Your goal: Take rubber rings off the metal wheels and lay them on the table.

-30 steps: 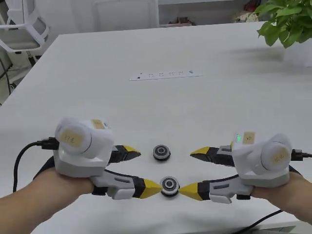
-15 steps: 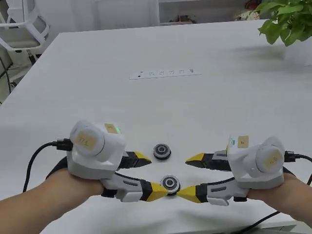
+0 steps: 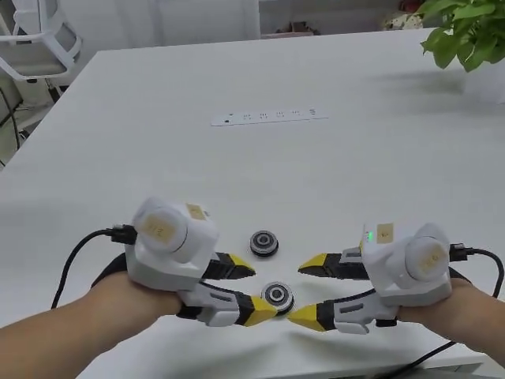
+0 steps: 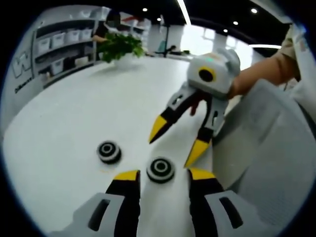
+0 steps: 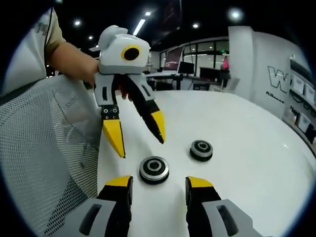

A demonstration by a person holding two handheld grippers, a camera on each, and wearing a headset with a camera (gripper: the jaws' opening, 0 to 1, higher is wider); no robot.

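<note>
left gripper [image 3: 257,290] and right gripper [image 3: 302,290] are both spread and hold nothing. near wheel [image 3: 277,295] lies flat on the tabletop [image 3: 237,174], axle up, at 12 o'clock just off each one's tips. left looks marginally nearer. second wheel [image 3: 263,243] is at its 11 o'clock in the head view. wall letter "W" [image 5: 279,76] reads; gripper stickers [image 3: 160,229] are too small to read.

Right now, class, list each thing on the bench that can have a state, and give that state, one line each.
near wheel: flat on the table, dark ring on, just ahead of both grippers' open jaws, not gripped.
far wheel: flat on the table, dark ring on, untouched.
left gripper: open, holding nothing.
right gripper: open, holding nothing.
</note>
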